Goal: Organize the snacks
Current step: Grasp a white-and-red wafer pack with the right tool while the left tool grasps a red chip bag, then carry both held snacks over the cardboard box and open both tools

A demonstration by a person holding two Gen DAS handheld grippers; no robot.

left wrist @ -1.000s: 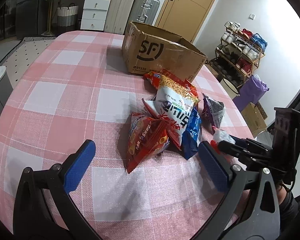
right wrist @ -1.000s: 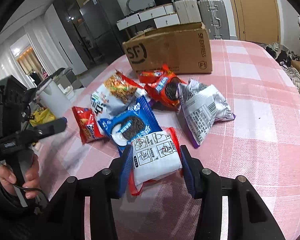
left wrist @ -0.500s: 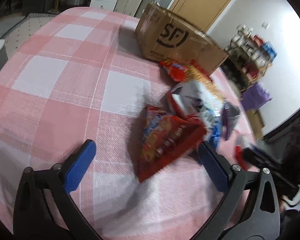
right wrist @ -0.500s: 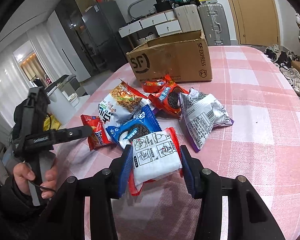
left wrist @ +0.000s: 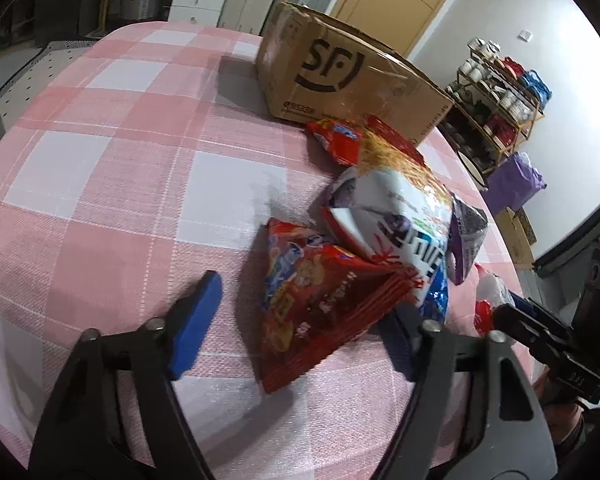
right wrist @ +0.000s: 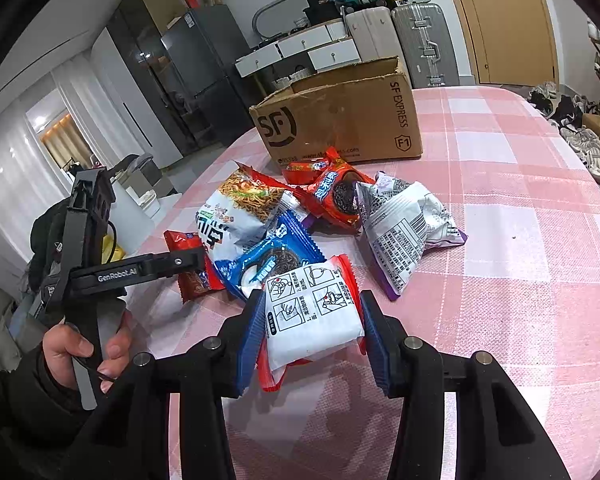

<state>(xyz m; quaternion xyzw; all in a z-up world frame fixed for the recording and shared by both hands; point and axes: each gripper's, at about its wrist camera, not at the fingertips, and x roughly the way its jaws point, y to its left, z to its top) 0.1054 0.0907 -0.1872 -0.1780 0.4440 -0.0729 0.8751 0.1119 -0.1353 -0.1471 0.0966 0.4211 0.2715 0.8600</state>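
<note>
The white pack (right wrist: 314,316) sits clamped between the right gripper (right wrist: 310,330) fingers, just short of the snack pile, while the left gripper (left wrist: 300,312), jaws apart, straddles the red bag (left wrist: 320,300) at the pile's near corner. This looks like the pick-up step: next, I'd judge, the left must close on that bag and both loads travel ahead to the box (right wrist: 340,120) beyond the pile. Cloth (right wrist: 520,280) lies bare to the right gripper's right, a clear lane.

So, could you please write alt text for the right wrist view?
The right claw grips a white snack packet above a pink checked tablecloth. Ahead lie more snack bags and an open cardboard box.
</note>
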